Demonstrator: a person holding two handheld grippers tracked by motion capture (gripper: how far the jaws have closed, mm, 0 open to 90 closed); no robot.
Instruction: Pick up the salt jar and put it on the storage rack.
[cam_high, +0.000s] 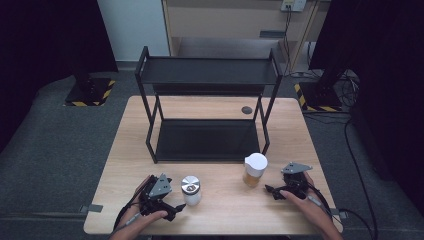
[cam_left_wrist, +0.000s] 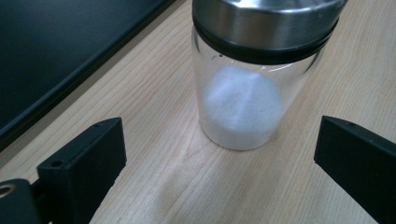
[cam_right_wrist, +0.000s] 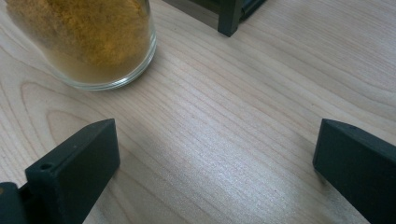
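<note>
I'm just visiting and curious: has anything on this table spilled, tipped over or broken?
Nothing stands out. The metal-lidded jar of white powder and the white-lidded jar of yellow-brown powder stand upright, closed, on the wooden table.

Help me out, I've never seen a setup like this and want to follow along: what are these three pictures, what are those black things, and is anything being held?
A person sits at a wooden table holding a hand-operated gripper in each hand. The high view looks down from above: left gripper, right gripper. The other two pictures come from cameras riding on the grippers, so the black blocks at the bottom are their jaws. On the table stand a black two-level rack, a metal-lidded jar of white powder and a white-lidded jar of orange-brown powder. Both grippers are open and hold nothing; the left one faces the white jar.
</note>
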